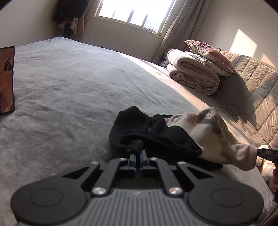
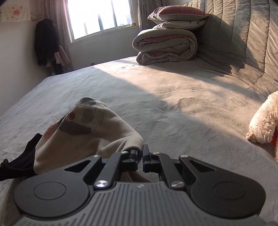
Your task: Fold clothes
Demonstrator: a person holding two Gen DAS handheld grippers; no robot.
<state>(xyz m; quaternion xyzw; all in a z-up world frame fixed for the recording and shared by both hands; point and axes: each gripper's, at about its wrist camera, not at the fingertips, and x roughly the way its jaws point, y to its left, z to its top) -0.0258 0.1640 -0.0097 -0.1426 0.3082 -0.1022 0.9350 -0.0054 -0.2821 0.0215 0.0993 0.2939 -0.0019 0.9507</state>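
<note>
Both claws are clamped down on the same bundle of clothing here. The left gripper (image 1: 138, 153) is pinched fully together, with a bunched bit of the black garment (image 1: 139, 132) caught between its fingertips. The black fabric is draped from that pinch onto the grey bedsheet (image 1: 69, 87), rumpled and partly doubled over itself.

The right gripper (image 2: 141, 154) is closed as well, and a corner of the cream printed garment (image 2: 90, 128) is seen squeezed at its tips. In the left wrist view the same cream piece (image 1: 213, 139) is stretched out to the right, ending in a twisted point that is held by the other claw's black fingers (image 1: 265, 153) at the frame edge. Pink, grey and green shapes are printed on it.

The two garments are tangled together in the middle, cream overlapping black, and the whole lot is lying low on the near part of the bed.

Further back, a folded duvet (image 2: 165, 47) with a pillow (image 2: 177, 13) stacked on top is set against the padded headboard (image 2: 252, 43). A fluffy white plush toy (image 2: 265, 120) is spotted at the right edge, well apart from the clothes. A phone (image 1: 7, 80) is propped at the left edge of the left view.
</note>
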